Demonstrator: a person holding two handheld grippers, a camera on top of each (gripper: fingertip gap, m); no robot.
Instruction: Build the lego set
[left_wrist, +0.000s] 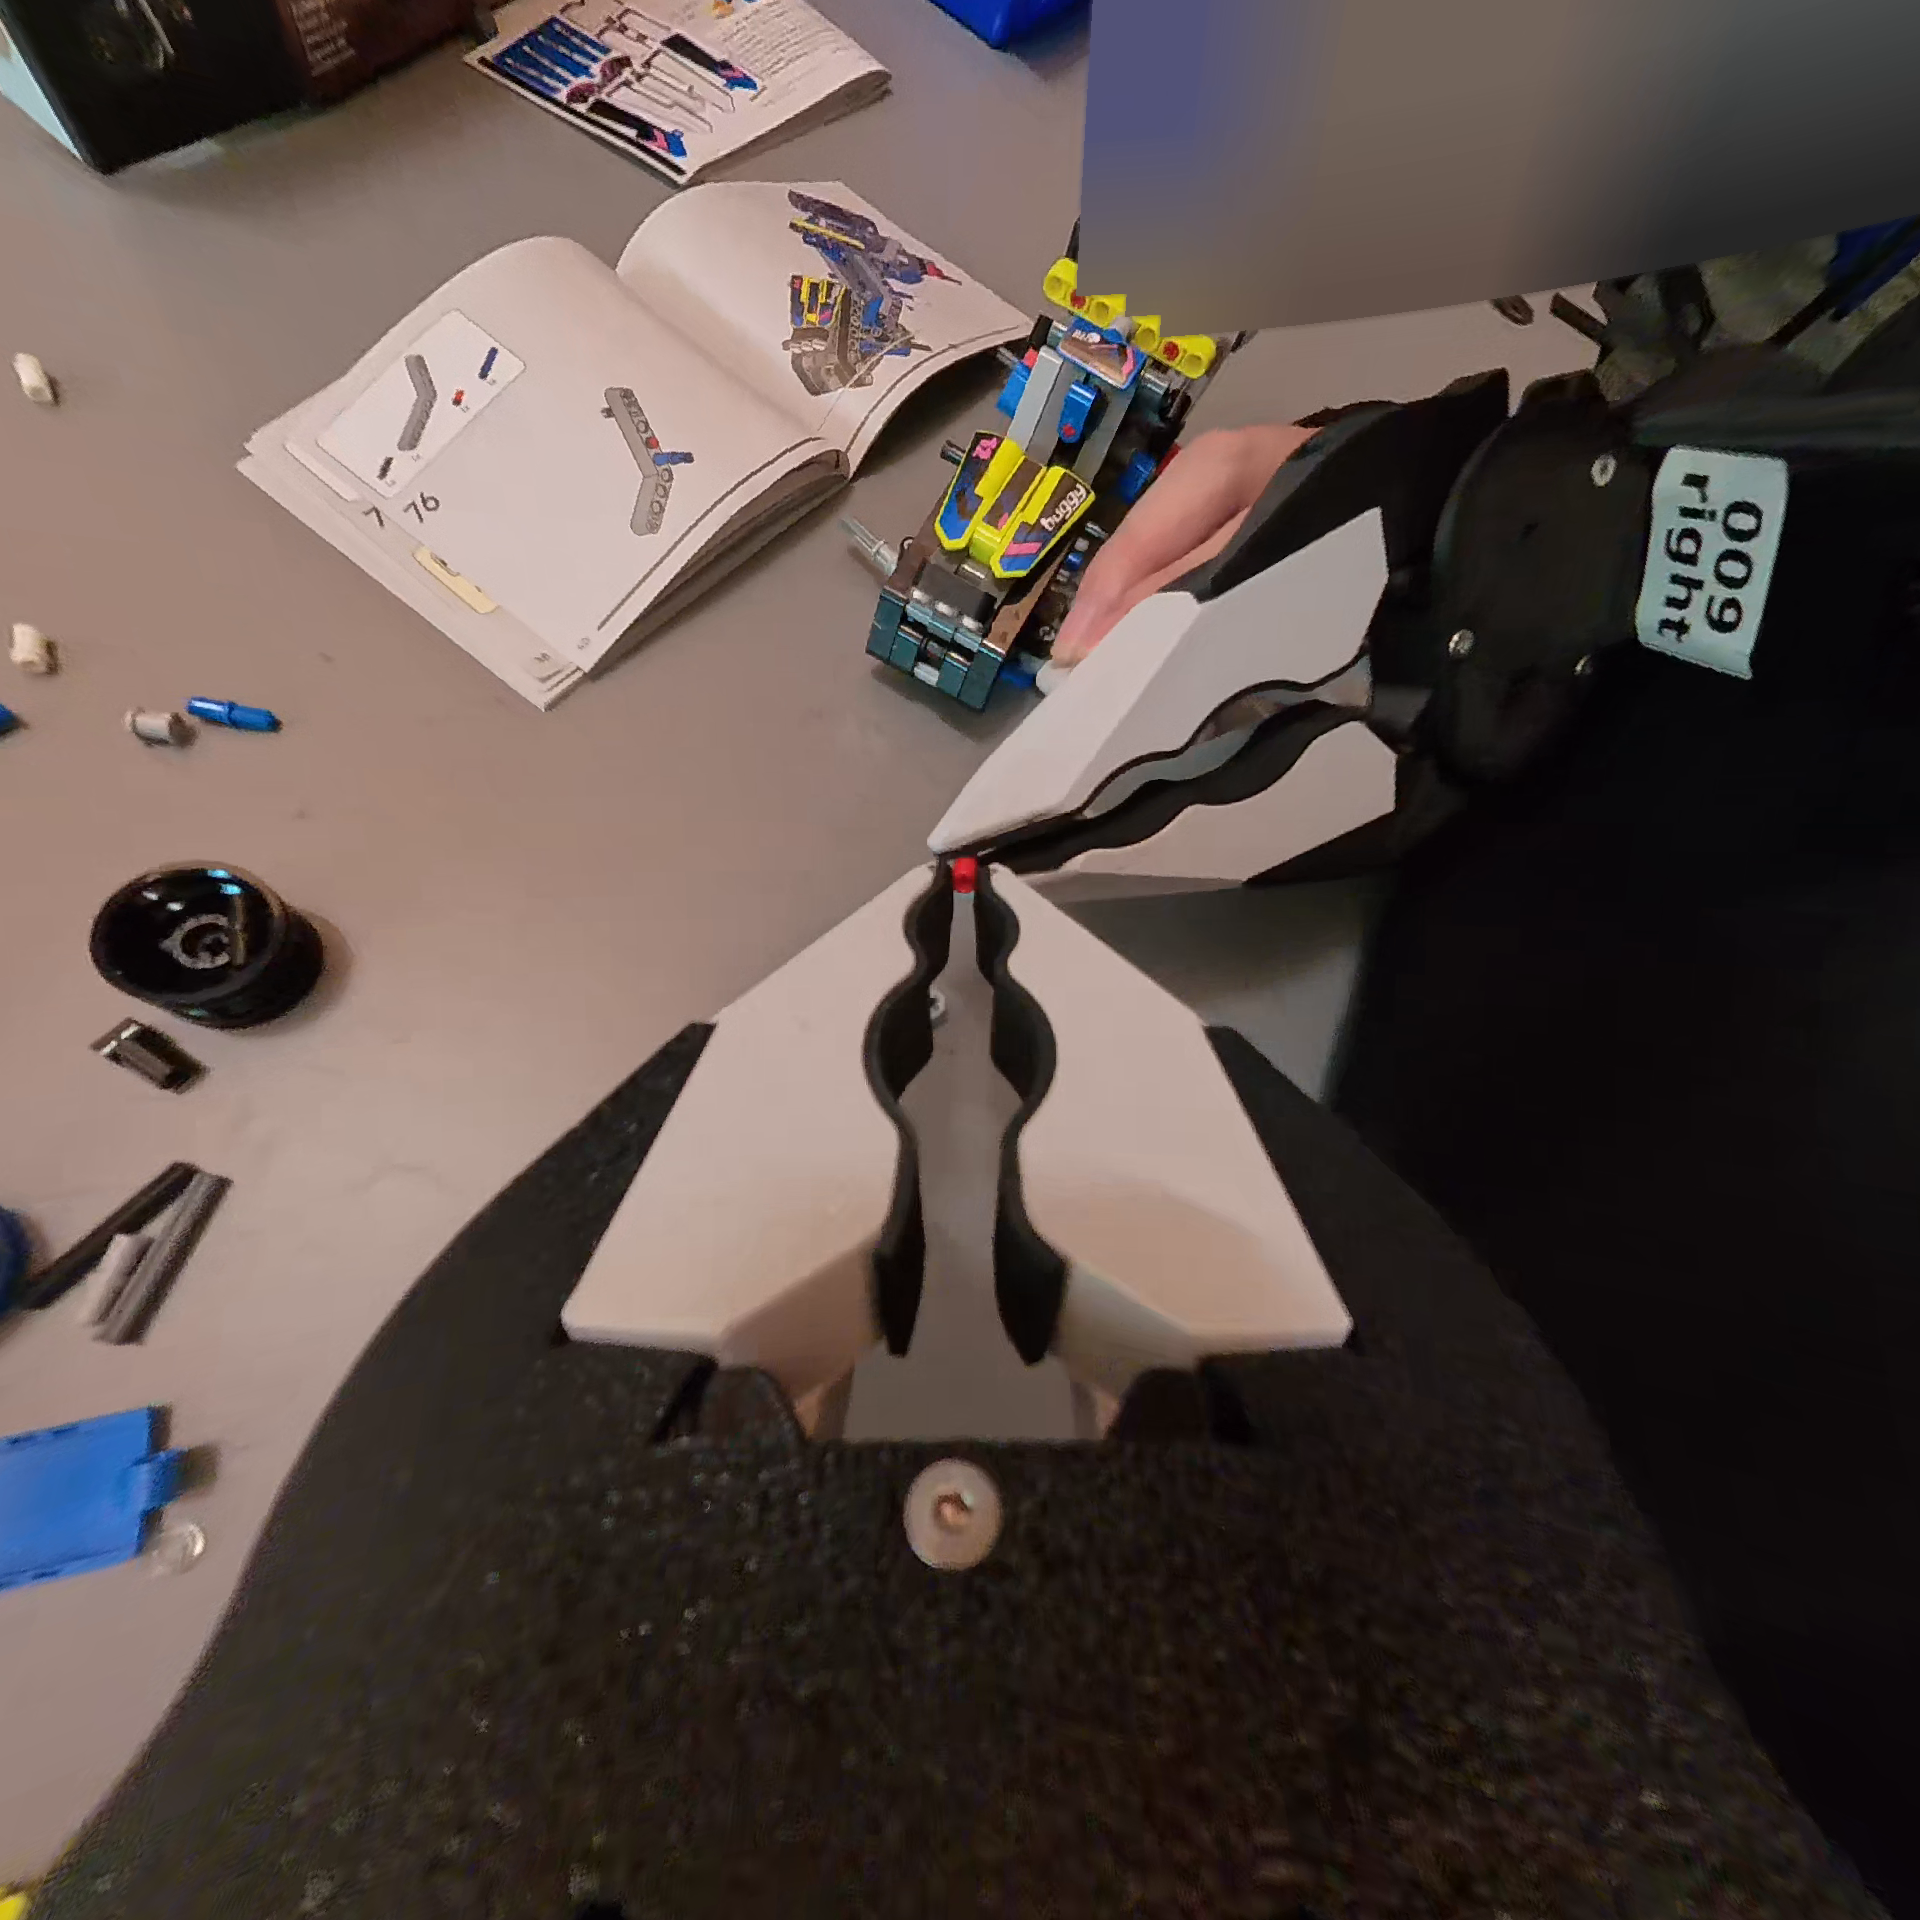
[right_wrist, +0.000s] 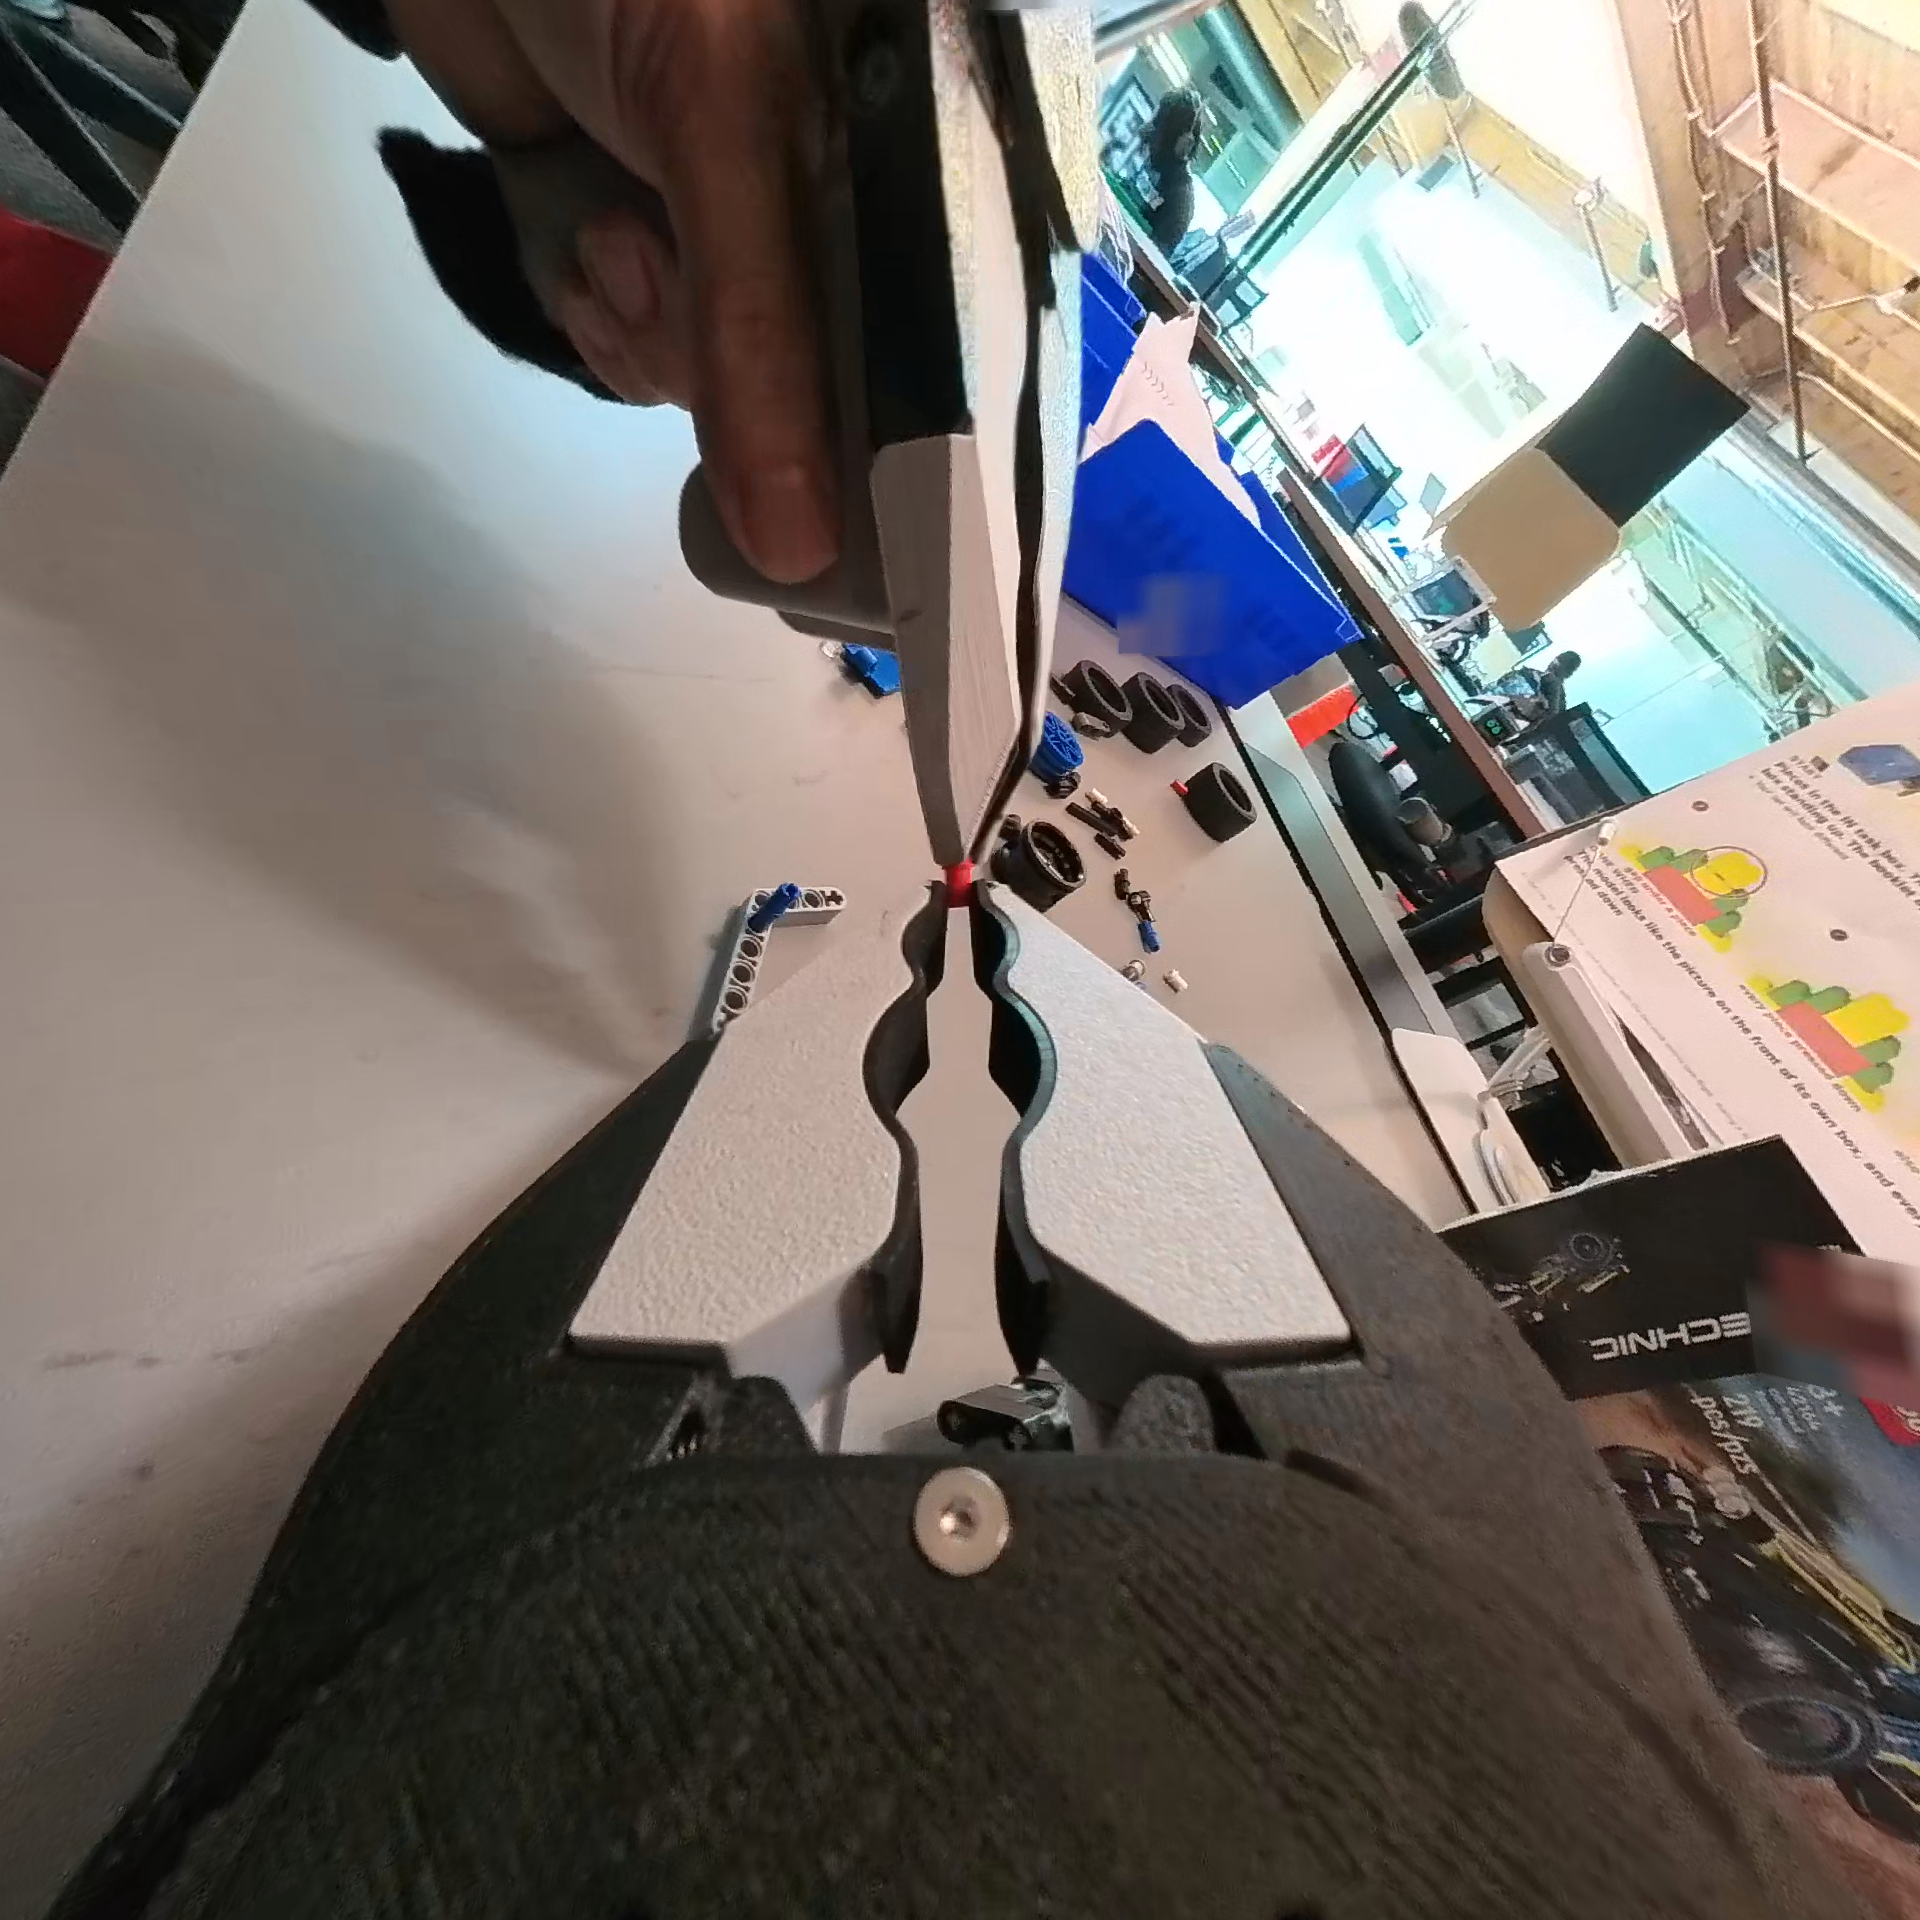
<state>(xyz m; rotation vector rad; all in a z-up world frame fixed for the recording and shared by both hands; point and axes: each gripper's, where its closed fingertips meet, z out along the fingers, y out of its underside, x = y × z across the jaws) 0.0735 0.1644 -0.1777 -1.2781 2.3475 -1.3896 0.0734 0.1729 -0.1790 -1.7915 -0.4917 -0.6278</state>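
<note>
A small red pin (left_wrist: 964, 876) sits between the tips of both grippers, a little above the grey table (left_wrist: 582, 894). My left gripper (left_wrist: 963, 896) is shut on one end of it. My right gripper (left_wrist: 961, 852) comes in from the right, tip to tip with the left, and is shut on the other end. In the right wrist view the red pin (right_wrist: 960, 881) is pinched at my right gripper (right_wrist: 961, 906), and the left gripper (right_wrist: 964, 847) comes down from above onto it. A grey angled beam with a blue pin (right_wrist: 743, 940) lies on the table to the left.
An open instruction booklet (left_wrist: 582, 447) and a partly built yellow and blue buggy (left_wrist: 1029, 520) lie beyond the grippers. A black wheel hub (left_wrist: 203, 940), a blue pin (left_wrist: 234, 715) and small loose parts are at the left. Black tyres (right_wrist: 1143, 707) and a blue bin (right_wrist: 1195, 561) stand farther off. The grippers are tip to tip, or close to it. Both grippers' tips are roughly 15 cm from the black wheel hub (left_wrist: 203, 940). Look for it in the right wrist view (right_wrist: 1048, 855) too.
</note>
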